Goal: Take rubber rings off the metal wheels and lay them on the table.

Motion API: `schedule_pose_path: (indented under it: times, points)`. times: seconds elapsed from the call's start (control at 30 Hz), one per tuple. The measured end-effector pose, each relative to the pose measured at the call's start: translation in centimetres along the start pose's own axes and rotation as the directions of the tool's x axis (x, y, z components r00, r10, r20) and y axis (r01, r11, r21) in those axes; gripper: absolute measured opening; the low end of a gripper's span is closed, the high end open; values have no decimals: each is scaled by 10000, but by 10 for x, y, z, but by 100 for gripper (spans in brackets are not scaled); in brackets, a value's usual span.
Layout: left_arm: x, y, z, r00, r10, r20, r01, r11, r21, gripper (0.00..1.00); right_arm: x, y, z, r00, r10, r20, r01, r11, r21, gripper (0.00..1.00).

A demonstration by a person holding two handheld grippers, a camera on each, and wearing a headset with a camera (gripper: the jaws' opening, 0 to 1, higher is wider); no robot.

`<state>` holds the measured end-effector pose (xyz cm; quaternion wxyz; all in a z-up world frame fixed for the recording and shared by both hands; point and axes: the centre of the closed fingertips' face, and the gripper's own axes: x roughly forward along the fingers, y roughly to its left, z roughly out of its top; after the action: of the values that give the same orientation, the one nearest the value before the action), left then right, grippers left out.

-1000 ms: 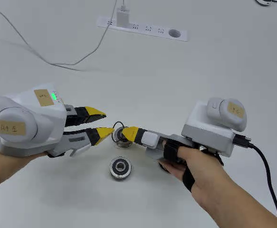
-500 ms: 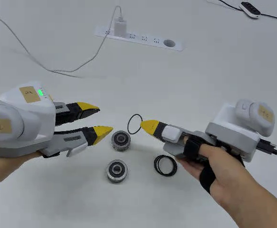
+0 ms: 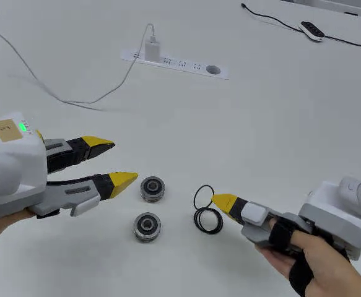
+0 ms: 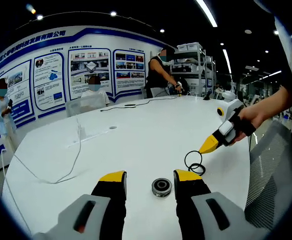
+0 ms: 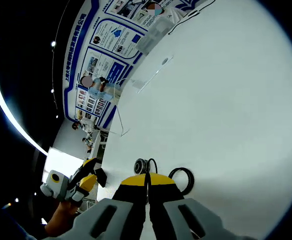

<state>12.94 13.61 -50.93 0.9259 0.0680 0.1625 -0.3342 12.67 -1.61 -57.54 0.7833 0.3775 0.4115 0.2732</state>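
Laying step: right hand-held gripper (image 3: 218,200), jaws pinching a thin rubber ring (image 3: 200,193), holds it at the ring pile (image 3: 208,221) on the counter (image 3: 279,124); next, release, then return to the metal wheels (image 3: 152,189) by the spread left hand-held gripper (image 3: 119,162).

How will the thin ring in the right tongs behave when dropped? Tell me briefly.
The rubber ring is a thin loop pinched by the shut right tongs, so it is probably light and floppy. Released, it would likely flop flat beside the ring pile rather than roll.
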Motion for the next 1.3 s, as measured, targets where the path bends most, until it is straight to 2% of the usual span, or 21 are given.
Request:
schedule_pose_path:
  times: [0.13, 0.2, 0.33, 0.53, 0.63, 0.8, 0.9, 0.97, 1.1, 1.3]
  points:
    - [-6, -2, 1, 10000, 38, 82, -37, 9998, -195, 42, -3, -8, -6, 9999, -152, -29, 153, 9998, 152, 1]
    - [-9, -1, 3, 9994, 217, 269, -218, 9998, 32, 42, -4, -12, -7, 9997, -259, -51, 260, 9995, 172, 1]
    - [-12, 1, 6, 9989, 246, 407, -235, 9994, -267, 43, -3, -18, -7, 9991, -412, -33, 413, 9989, 213, 1]
    - [-15, 1, 7, 9991, 280, 306, -274, 9995, -174, 44, 1, -25, -9, 9981, -609, -105, 611, 9979, 207, 1]
    - [-17, 0, 8, 9992, 258, 300, -254, 9996, -156, 44, 1, -31, -11, 9952, -951, -216, 952, 9955, 6, 2]
    - [-20, -1, 8, 9992, 265, 299, -261, 9996, -140, 44, 0, -30, -12, 9924, -1206, -228, 1192, 9913, -554, 2]
    - [-21, -3, 8, 9994, 225, 251, -222, 9997, -116, 44, -2, -30, -10, 9897, -1417, -192, 1396, 9864, -863, 10]
    - [-21, -4, 8, 9995, 181, 259, -179, 9998, -109, 44, -3, -30, -9, 9895, -1434, -179, 1410, 9851, -988, 10]
    - [-21, -6, 9, 9996, 122, 264, -120, 9999, -89, 44, -7, -33, -9, 9840, -1764, -230, 1704, 9717, -1635, 16]
    - [-21, -7, 8, 9997, 101, 238, -98, 9999, -127, 44, -11, -31, -6, 9842, -1768, -88, 1720, 9670, -1881, 20]
